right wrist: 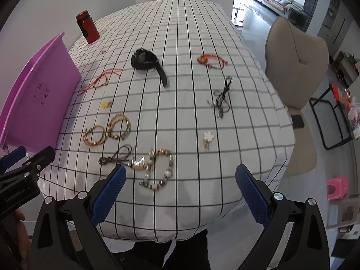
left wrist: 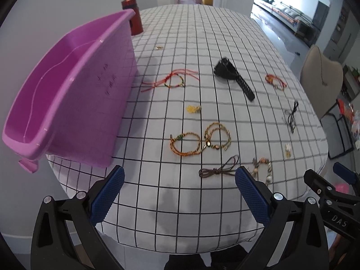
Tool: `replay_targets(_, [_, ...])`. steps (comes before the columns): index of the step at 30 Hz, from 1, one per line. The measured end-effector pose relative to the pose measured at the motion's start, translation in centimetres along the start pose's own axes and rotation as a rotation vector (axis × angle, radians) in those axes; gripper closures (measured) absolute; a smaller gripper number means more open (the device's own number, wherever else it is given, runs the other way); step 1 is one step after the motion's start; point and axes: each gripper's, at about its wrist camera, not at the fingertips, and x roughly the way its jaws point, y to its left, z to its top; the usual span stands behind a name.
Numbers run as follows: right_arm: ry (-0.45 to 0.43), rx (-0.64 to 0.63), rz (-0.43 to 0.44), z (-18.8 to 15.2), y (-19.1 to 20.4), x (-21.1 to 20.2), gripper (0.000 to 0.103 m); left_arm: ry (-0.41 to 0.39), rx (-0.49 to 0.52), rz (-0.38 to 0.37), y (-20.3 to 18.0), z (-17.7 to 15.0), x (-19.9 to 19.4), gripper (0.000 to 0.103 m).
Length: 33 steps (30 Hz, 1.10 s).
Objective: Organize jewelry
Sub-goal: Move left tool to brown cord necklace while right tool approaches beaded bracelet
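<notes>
Jewelry lies scattered on a checked tablecloth (left wrist: 180,202). A purple plastic bin (left wrist: 67,94) stands at the table's left edge, also in the right wrist view (right wrist: 38,99). Two golden braided bracelets (left wrist: 200,141) lie ahead of my left gripper (left wrist: 180,189), which is open and empty. A brown cord (left wrist: 219,168) lies near its right finger. My right gripper (right wrist: 180,186) is open and empty just before a beaded bracelet (right wrist: 159,171). A black watch (right wrist: 148,64), red string bracelets (right wrist: 100,81) (right wrist: 211,61), a black cord (right wrist: 221,97) and a white flower charm (right wrist: 208,137) lie further out.
A red bottle (right wrist: 87,27) stands at the far left behind the bin. A small yellow charm (left wrist: 193,108) lies mid-table. A beige chair (right wrist: 294,67) stands at the table's right side. A pink stool (right wrist: 337,187) is on the floor at right.
</notes>
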Motion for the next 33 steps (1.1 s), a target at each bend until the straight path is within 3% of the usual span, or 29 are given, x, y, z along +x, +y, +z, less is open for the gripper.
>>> replay_targets(10, [-0.026, 0.049, 0.018, -4.3, -0.1, 3.5, 0.010, -0.029, 0.087, -0.027, 0.2, -2.6, 4.3, 0.006])
replay_targets(15, [-0.046, 0.031, -0.024, -5.2, -0.2, 5.4, 0.010, -0.063, 0.108, -0.051, -0.3, -3.6, 6.4, 0.006])
replay_targets(19, [-0.069, -0.003, -0.049, -5.5, -0.3, 6.7, 0.010, -0.095, 0.102, -0.056, -1.1, -4.2, 7.6, 0.006])
replay_targets(25, [-0.139, -0.004, 0.016, -5.5, -0.7, 8.2, 0.010, -0.161, 0.073, -0.031, -1.9, -5.1, 8.8, 0.006])
replay_targets(33, [-0.192, -0.056, -0.035, -5.5, -0.4, 10.0, 0.010, -0.229, 0.040, 0.003, -1.9, -5.9, 9.6, 0.006])
